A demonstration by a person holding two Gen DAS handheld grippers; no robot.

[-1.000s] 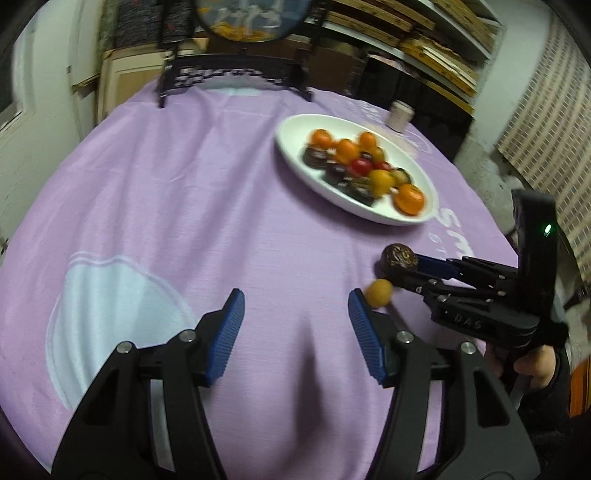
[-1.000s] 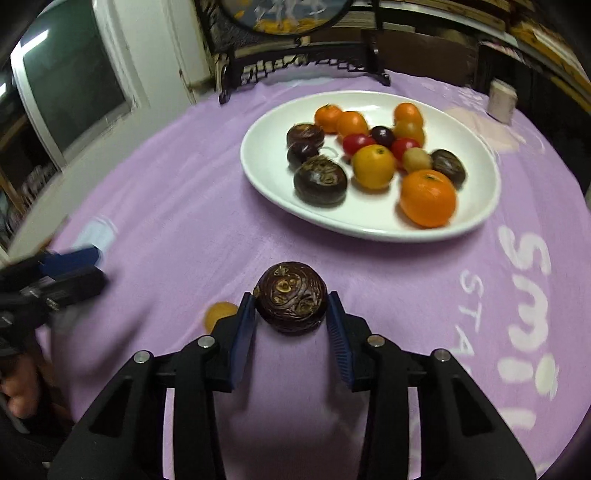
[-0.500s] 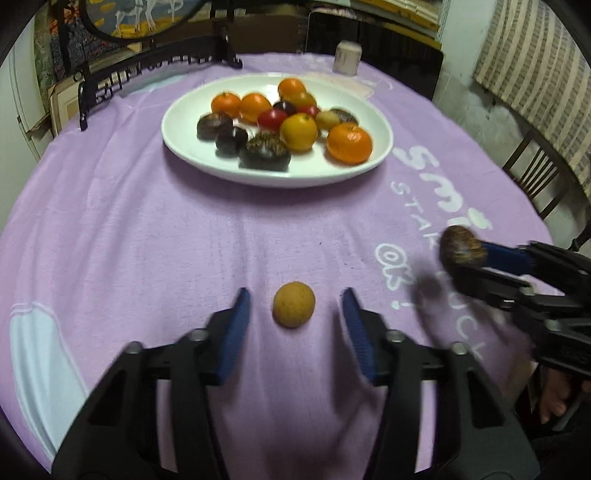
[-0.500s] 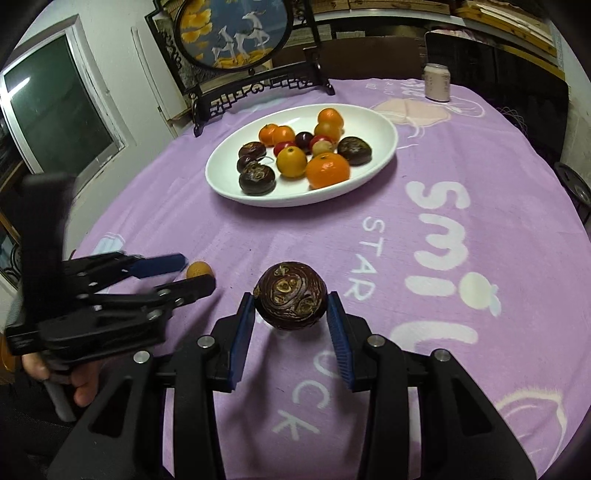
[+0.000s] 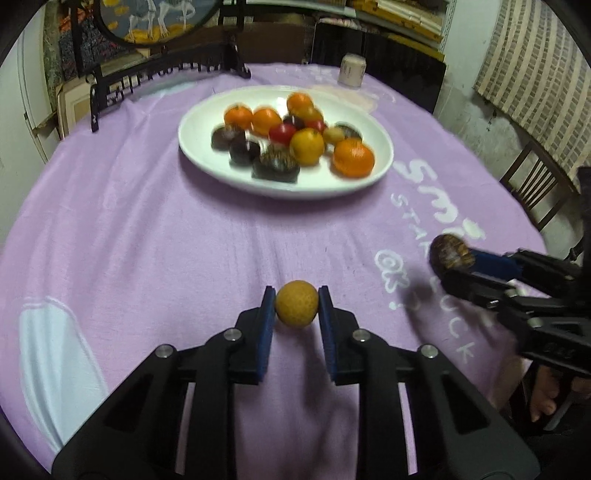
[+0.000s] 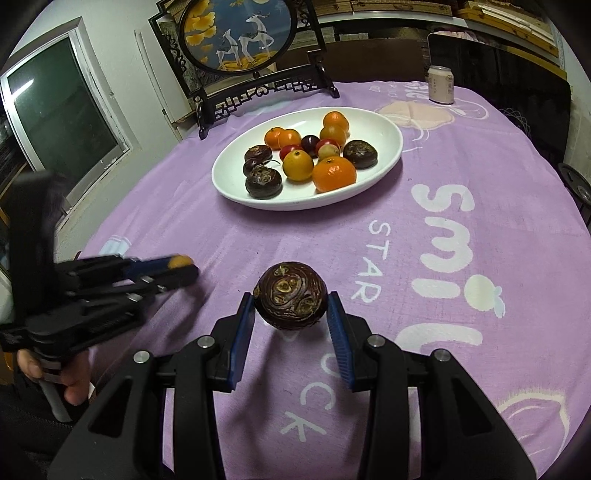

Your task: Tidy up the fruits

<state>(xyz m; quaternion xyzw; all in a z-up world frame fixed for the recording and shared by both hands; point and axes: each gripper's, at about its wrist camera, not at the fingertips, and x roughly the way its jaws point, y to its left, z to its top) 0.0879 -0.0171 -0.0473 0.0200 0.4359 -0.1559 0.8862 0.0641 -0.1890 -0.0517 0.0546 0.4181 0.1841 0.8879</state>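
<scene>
Since a second ago the left gripper (image 5: pixel 296 308) has swung over to the small yellow-brown fruit (image 5: pixel 296 308) that lay loose on the purple tablecloth (image 5: pixel 147 240), and its jaws have just been closing; the blue pads now press that fruit from both sides, so it is clenched on it. Whether the fruit is lifted clear of the cloth cannot be told. The right gripper (image 6: pixel 290 304) holds a dark, wrinkled round fruit (image 6: pixel 290 300) between its pads, as it did a second ago, raised a little above the cloth with its shadow beneath.

Both grippers sit at the near edge of the round table, left one to the left, right one to the right, well apart from each other. A white oval plate (image 6: pixel 384 136) lies further off, towards the middle of the table, holding oranges, red and yellow fruits and several more dark ones. A pale can (image 6: pixel 440 84) stands at the far edge, beside a black carved stand with a round deer picture (image 6: pixel 236 33).

From either gripper the plate lies straight ahead and away, its long axis running across the view. Judging by the two views, neither hand is clearly the nearer, and both fruits probably go forward onto the plate, whose near rim has bare room
</scene>
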